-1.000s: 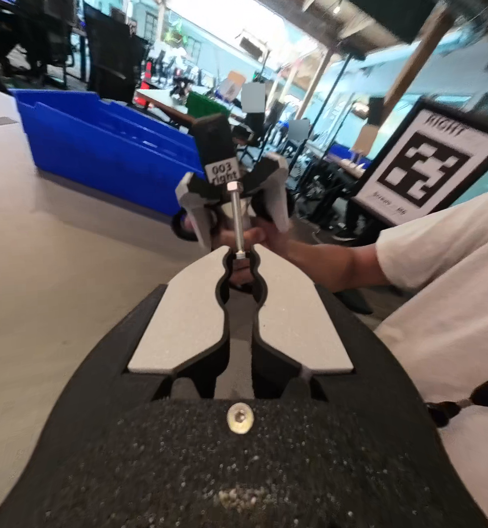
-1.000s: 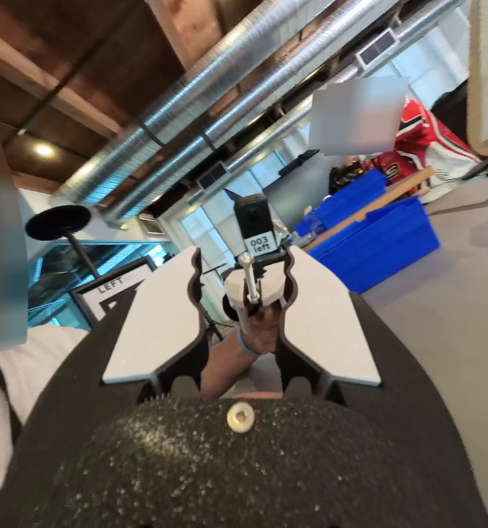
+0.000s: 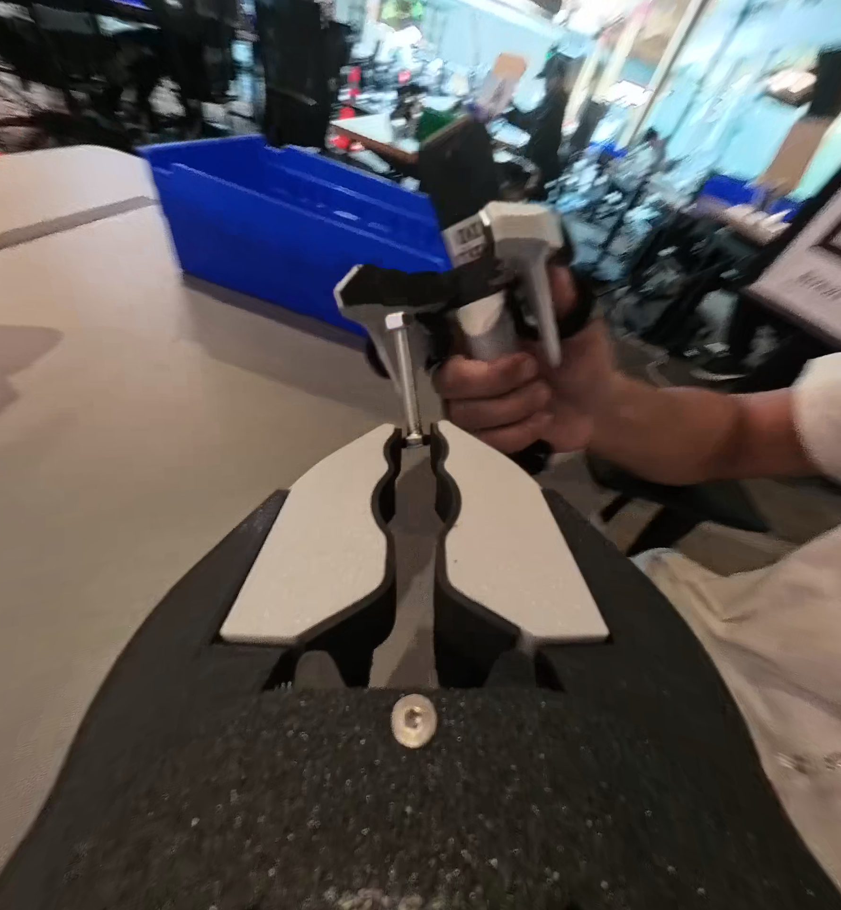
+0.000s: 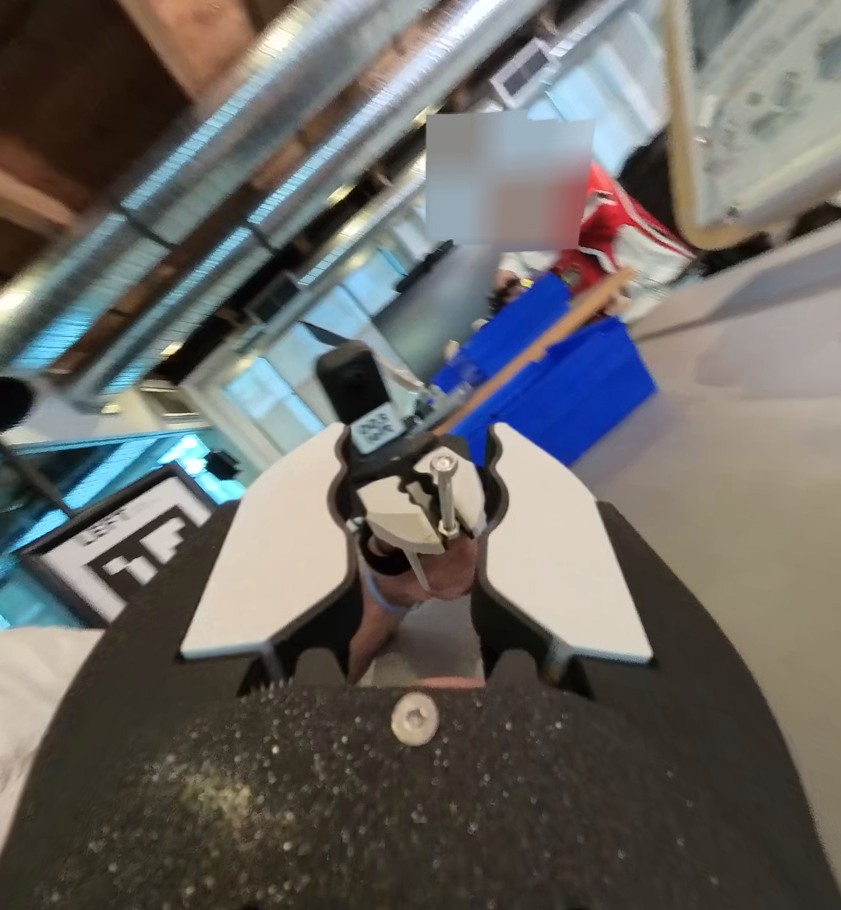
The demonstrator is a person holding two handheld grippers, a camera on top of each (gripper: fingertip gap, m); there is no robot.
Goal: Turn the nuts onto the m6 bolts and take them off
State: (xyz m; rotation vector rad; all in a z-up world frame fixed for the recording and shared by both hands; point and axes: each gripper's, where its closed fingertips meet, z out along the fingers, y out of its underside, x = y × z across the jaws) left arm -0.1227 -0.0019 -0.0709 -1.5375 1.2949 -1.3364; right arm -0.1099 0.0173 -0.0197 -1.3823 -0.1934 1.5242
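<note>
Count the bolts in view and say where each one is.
1. The silver bolt stands upright with the nut on its lower end clamped between the left gripper fingertips; its head is beside the open right gripper. Others may be hidden in the blue bin.

Left gripper (image 3: 414,433): fingers nearly closed, tips pinching the nut on a bolt (image 3: 407,374). Right gripper (image 4: 416,433): fingers spread wide beyond the bolt's head, gripping nothing.
</note>
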